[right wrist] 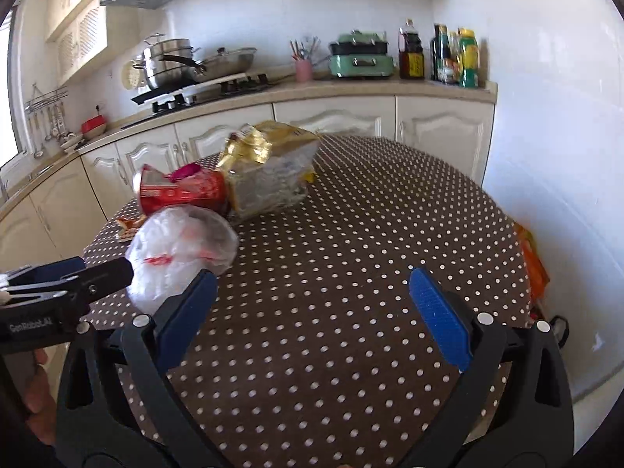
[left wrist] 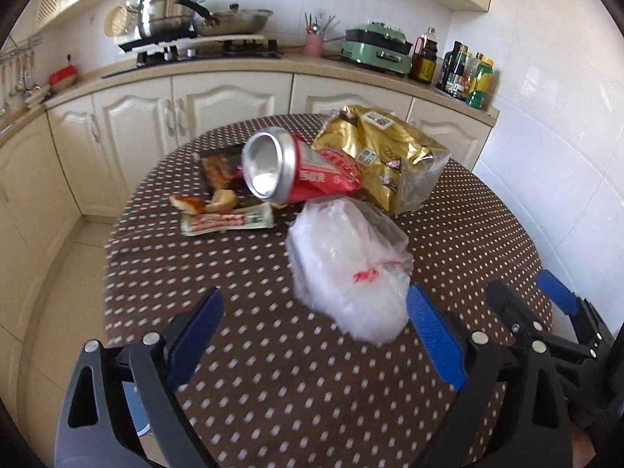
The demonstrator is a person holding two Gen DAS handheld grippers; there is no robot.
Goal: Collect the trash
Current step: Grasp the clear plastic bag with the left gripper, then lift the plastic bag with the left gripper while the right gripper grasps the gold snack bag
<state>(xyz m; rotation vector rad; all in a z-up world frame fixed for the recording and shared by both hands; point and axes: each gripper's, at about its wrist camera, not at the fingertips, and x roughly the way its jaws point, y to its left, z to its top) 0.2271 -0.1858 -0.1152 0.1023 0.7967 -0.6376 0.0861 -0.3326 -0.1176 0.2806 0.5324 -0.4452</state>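
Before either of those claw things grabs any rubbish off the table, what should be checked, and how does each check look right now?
1. Left gripper open: ok, holds nothing.
2. Right gripper open: ok, holds nothing.
3. Nearest piece, the clear plastic bag, close to the left gripper's fingers: ok.
4. Red can stable: not ok, it lies tipped on the gold snack bag and wrappers.
5. Grippers apart from each other: ok, though close.
6. Somewhere to put the trash: cannot tell, no bin in view.
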